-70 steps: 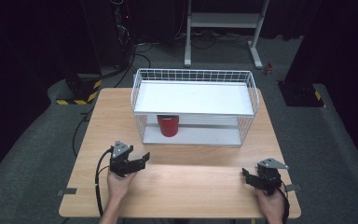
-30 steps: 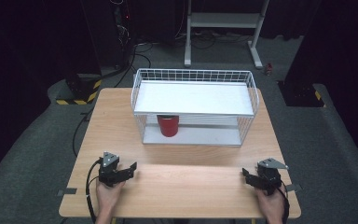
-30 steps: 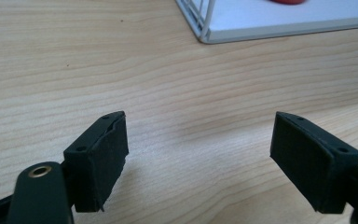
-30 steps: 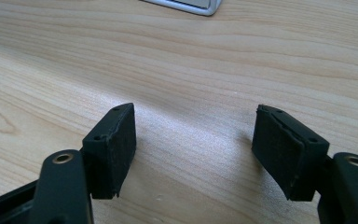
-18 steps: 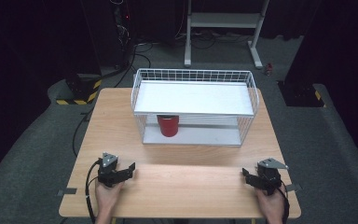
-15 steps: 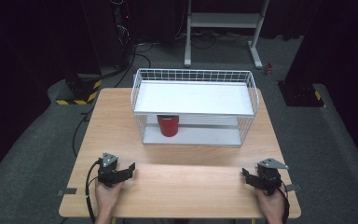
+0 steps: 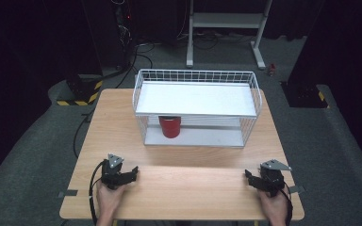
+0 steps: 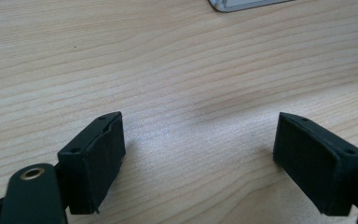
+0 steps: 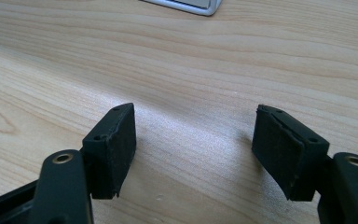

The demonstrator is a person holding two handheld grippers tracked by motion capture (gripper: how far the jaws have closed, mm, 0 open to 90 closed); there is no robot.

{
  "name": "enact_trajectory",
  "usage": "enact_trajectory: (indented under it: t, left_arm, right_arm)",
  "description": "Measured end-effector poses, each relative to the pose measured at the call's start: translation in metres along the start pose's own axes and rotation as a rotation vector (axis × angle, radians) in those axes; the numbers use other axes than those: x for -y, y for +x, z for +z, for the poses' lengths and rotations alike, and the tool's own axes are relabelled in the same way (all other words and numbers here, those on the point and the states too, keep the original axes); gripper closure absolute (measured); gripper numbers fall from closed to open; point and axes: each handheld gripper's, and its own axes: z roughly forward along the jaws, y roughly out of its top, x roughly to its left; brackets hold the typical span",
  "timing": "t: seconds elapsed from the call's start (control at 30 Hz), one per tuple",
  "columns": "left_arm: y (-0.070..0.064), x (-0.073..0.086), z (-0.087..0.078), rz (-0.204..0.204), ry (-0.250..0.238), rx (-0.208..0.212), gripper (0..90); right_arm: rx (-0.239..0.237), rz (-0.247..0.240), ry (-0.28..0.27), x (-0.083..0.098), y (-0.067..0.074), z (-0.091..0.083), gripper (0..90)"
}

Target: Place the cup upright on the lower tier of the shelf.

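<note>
On the near edge of a pale wooden table (image 7: 122,122), both grippers rest low against the boards, one at each front corner and well apart. The left gripper (image 7: 131,172) has its jaws spread wide with bare wood grain between the pads; they have just been opening a little further, with nothing between them. The right gripper (image 7: 250,177) also stands open, its pads apart over bare tabletop. Each is held by a hand — the left hand (image 7: 107,197) and the right hand (image 7: 274,207) come in from the bottom edge, and a black cable trails from each tool.

Farther back, centred on the table, stands a white wire rack (image 7: 254,94) with a flat white shelf on top and a white tray at its base. A red cup (image 7: 169,127) sits upright on the lower level, under the shelf, toward the rack's left half — well away from both grippers. In the left gripper view a corner of the rack's base (image 8: 247,4) shows at the top.

The table stands on grey carpet (image 7: 339,141) in a dark room. Behind it are a white metal stand (image 7: 259,37), loose cables on the floor, and yellow-and-black hazard tape (image 7: 78,101) at the left.
</note>
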Motion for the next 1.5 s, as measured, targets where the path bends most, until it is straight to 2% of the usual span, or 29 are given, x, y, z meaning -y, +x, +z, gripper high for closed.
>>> enact_trajectory:
  t: [0.67,1.5]
  left_arm:
    - [-0.0015,0.0005,-0.0004,-0.018,0.003,-0.013,16.1]
    - [-0.0019,0.0007,-0.0005,-0.021,0.003,-0.016,16.0]
  right_arm:
    - [0.0,0.002,0.0,0.0001,0.0001,0.0,30.4]
    - [0.0,0.002,0.001,0.0001,0.0,0.0,30.3]
